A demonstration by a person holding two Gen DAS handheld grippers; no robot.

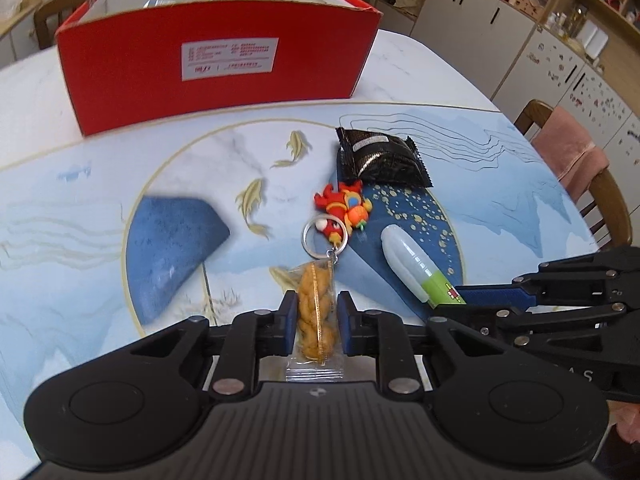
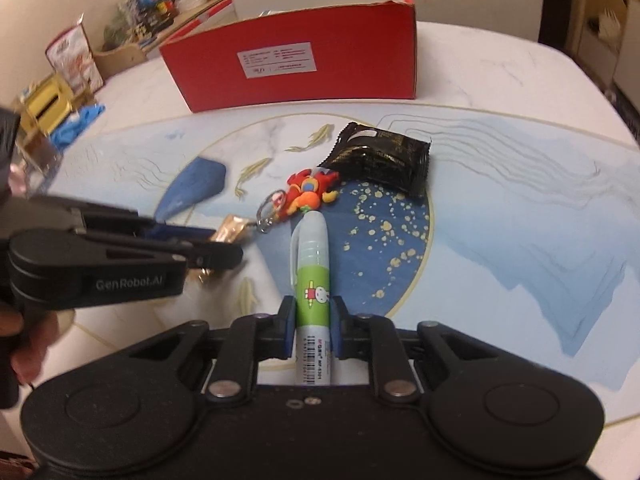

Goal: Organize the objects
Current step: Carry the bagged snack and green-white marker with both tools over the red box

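Note:
My left gripper is shut on a clear packet of twisted fried dough lying on the table. My right gripper is shut on a fat green-and-white marker, its pale cap pointing away from me. Seen from the left wrist, that marker lies to the right with the right gripper shut on its green end. A red and orange keychain figure lies just beyond both items, and a black snack packet beyond that. An open red cardboard box stands at the back.
The table has a blue-and-white painted top. A wooden chair with a pink cloth stands at its right edge. In the right wrist view, cartons and clutter crowd the far left corner, and the left gripper reaches in from the left.

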